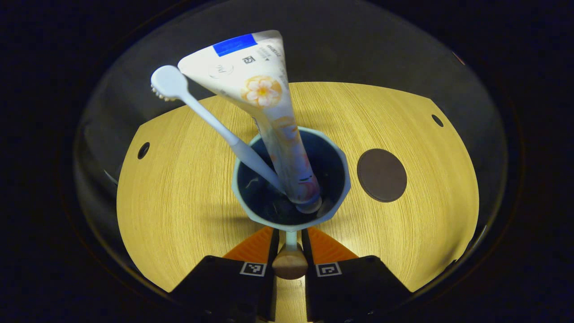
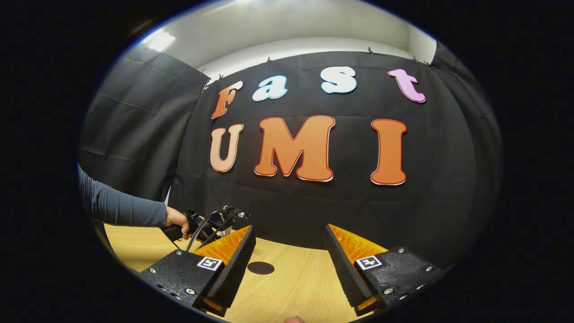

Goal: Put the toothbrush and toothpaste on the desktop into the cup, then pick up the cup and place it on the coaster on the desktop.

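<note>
Step in hand, judged from the layout: carry the loaded cup [image 1: 291, 179] to the coaster [image 1: 381, 175].

**Tool state.** In the left gripper view, the left gripper [image 1: 290, 244] is closed on the cup's handle [image 1: 290, 261]: both orange fingers press the thin handle stem from either side, just below the cup wall at 6 o'clock. In the right gripper view, the right gripper [image 2: 290, 264] stands wide open and holds nothing, raised above the desk [image 2: 291, 287] and facing the booth wall.

**Task items.** The toothbrush [image 1: 210, 121] and toothpaste [image 1: 269, 112] both stand in the cup. The brush leans out toward 10 o'clock, head up. The tube leans toward 11 o'clock, cap end at the cup floor. The coaster lies bare on the desk at 3 o'clock from the cup, near it but apart. Whether the cup rests on the desk or is already lifted cannot be told.

**Procedure.**
1. Keep the grip on the handle firm; the load is top-heavy and leans away from the handle.
2. Lift straight up, cup level, so neither item tips out.
3. Translate toward 3 o'clock until the cup base is centred over the coaster.
4. Lower vertically and release only once the base sits flat.
5. Keep the right gripper clear of the travel path.

**Caution.** The handle stem is narrow, so the cup may swivel between the fingers. Move slowly.
</note>
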Demonstrator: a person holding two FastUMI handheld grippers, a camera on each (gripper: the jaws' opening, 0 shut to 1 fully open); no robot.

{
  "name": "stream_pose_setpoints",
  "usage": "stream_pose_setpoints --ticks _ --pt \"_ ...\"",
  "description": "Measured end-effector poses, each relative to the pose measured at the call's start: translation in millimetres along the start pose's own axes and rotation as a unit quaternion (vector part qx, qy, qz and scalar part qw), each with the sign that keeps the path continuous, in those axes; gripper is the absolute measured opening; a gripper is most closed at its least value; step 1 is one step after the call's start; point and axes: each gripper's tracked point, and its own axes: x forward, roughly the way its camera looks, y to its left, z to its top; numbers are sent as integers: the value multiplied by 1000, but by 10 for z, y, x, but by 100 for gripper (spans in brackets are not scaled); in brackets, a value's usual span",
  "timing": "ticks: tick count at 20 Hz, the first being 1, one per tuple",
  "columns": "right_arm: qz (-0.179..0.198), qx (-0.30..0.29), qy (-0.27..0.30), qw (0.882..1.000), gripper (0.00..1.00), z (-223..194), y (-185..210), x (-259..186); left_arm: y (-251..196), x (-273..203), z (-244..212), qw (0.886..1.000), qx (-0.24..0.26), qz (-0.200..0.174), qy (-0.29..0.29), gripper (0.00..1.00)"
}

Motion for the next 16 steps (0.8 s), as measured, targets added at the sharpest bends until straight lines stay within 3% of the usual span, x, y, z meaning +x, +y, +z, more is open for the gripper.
stream_pose_setpoints --ticks 6,16 --pt "-13 5 8 1000 93 -9 -67 -111 -58 42 76 1000 -5 -2 -27 25" --pt "-41 2 11 999 93 -80 -327 -412 -111 3 120 998 35 -35 -48 25"
